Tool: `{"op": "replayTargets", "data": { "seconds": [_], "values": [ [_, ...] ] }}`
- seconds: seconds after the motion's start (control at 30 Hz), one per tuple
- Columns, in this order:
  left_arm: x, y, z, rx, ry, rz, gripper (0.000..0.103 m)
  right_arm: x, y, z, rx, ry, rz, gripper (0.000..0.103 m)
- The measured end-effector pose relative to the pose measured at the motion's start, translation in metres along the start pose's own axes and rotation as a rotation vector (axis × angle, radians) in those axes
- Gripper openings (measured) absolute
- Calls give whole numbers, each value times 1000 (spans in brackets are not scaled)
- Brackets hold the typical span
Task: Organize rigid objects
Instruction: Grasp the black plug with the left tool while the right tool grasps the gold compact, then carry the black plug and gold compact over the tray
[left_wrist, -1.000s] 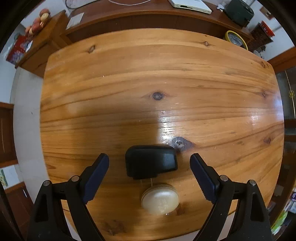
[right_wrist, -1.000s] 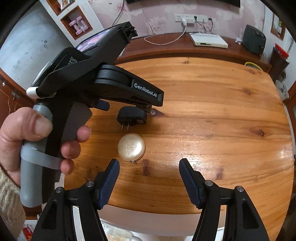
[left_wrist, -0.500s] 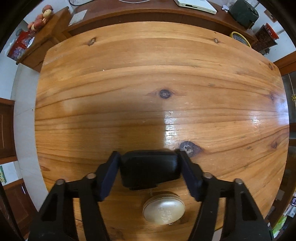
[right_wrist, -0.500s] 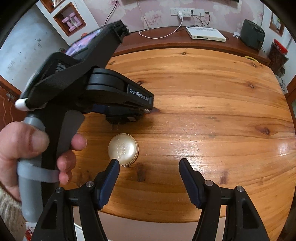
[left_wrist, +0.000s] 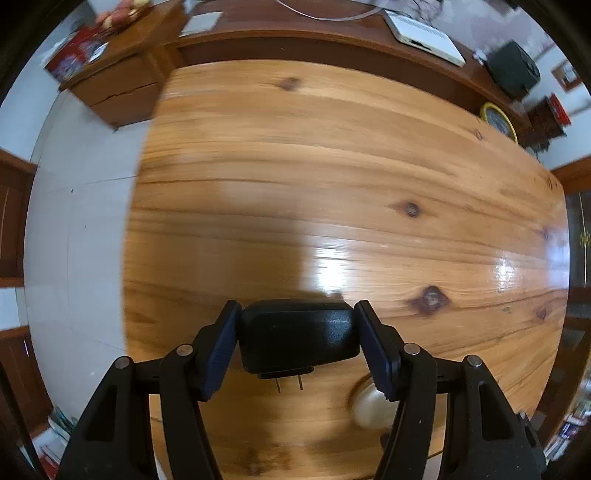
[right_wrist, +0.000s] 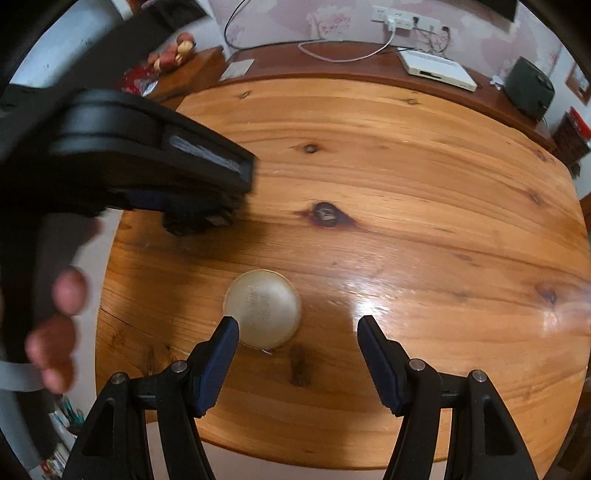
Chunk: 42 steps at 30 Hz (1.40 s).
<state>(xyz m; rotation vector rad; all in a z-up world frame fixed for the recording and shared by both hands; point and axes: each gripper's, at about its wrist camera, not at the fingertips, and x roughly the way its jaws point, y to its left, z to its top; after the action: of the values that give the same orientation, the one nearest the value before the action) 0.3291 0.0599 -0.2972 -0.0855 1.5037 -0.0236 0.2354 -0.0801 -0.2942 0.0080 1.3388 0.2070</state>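
My left gripper (left_wrist: 297, 343) is shut on a black power adapter (left_wrist: 299, 339), its two prongs pointing toward the camera, over the left part of the wooden table (left_wrist: 332, 166). A round cream-coloured case (left_wrist: 369, 410) lies on the wood, half hidden behind the right finger. In the right wrist view my right gripper (right_wrist: 297, 328) stands open above the same round case (right_wrist: 262, 308), which lies by its left fingertip (right_wrist: 229, 328), not gripped. The left gripper (right_wrist: 147, 155) with the adapter (right_wrist: 195, 218) is blurred at upper left, held by a hand (right_wrist: 62, 314).
A dark sideboard (right_wrist: 332, 62) behind the table carries a white box (right_wrist: 439, 70), a black speaker (right_wrist: 528, 88) and cables. A low cabinet (left_wrist: 118, 74) with fruit stands at the back left. Pale floor (left_wrist: 74, 240) lies beyond the table's left edge.
The left gripper closed on the adapter and carried it leftward toward the table's left edge. The right gripper came lower and nearer the round case, staying open.
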Motion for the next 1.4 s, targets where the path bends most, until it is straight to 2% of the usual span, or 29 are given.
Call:
{"op": "replayTargets", "data": {
  "seconds": [0.23, 0.33, 0.5, 0.67, 0.73, 0.93, 1.0, 1.13, 1.4],
  "values": [
    [-20, 43, -17, -37, -5, -11, 66, 19, 22, 20, -46, 73, -27, 68],
    [-21, 39, -22, -42, -7, -18, 66, 30, 26, 27, -64, 100, -76, 68],
    [-25, 34, -31, -33, -21, -21, 66, 43, 29, 32, -71, 169, -97, 69],
    [-31, 37, -36, -36, -26, -35, 66, 46, 34, 34, -82, 177, -122, 67],
    [-33, 36, -36, -32, -30, -35, 66, 44, 38, 34, -81, 163, -119, 56],
    [-51, 37, -47, -29, -55, -35, 66, 34, 40, 24, -69, 130, -165, 55],
    [-59, 38, -53, -28, -63, -31, 66, 27, 39, 21, -49, 101, -145, 55],
    [-80, 35, -67, -19, -82, -29, 66, -5, 33, 13, -33, 21, -136, 55],
    [-130, 16, -106, 19, -141, -55, 66, -98, 9, -14, -35, -145, -98, 55]
  ]
}}
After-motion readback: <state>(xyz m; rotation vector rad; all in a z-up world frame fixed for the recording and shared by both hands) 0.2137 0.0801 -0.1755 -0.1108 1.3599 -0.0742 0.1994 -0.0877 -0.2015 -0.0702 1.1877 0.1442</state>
